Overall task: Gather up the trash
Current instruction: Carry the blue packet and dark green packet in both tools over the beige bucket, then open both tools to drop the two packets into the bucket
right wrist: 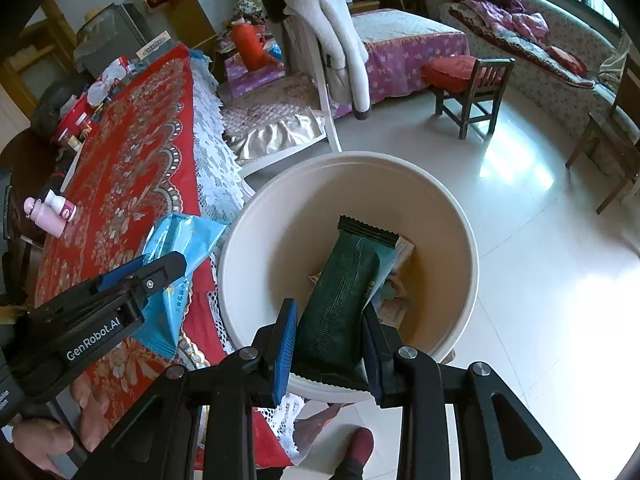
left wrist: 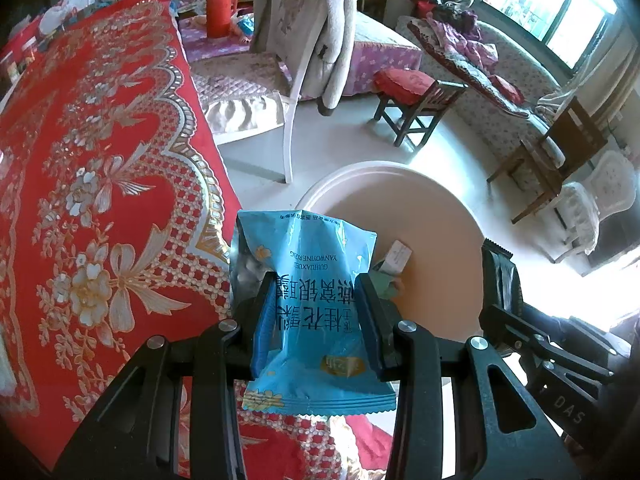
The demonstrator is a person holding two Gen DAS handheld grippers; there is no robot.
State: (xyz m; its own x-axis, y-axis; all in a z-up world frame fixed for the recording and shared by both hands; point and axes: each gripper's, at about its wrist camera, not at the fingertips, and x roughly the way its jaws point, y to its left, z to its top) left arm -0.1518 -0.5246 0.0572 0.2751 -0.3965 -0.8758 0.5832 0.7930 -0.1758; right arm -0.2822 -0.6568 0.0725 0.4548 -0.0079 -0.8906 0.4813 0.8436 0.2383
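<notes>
My left gripper (left wrist: pixel 316 312) is shut on a light blue snack wrapper (left wrist: pixel 312 280) and holds it over the table's edge beside the beige trash bucket (left wrist: pixel 452 216). In the right wrist view that gripper (right wrist: pixel 160 268) and the blue wrapper (right wrist: pixel 180 240) show at the left. My right gripper (right wrist: pixel 332 328) is shut on a dark green wrapper (right wrist: pixel 344 292) and holds it above the open bucket (right wrist: pixel 280 208). Paper scraps (right wrist: pixel 400 280) lie on the bucket's bottom, also seen in the left wrist view (left wrist: pixel 396 256).
The table with the red floral cloth (left wrist: pixel 100 160) is at the left; small pink bottles (right wrist: pixel 48 212) and clutter (right wrist: pixel 92 92) stand on it. A white chair with a coat (right wrist: pixel 332 40), a wooden stool (right wrist: pixel 468 84) and a sofa (right wrist: pixel 560 64) stand on the tiled floor.
</notes>
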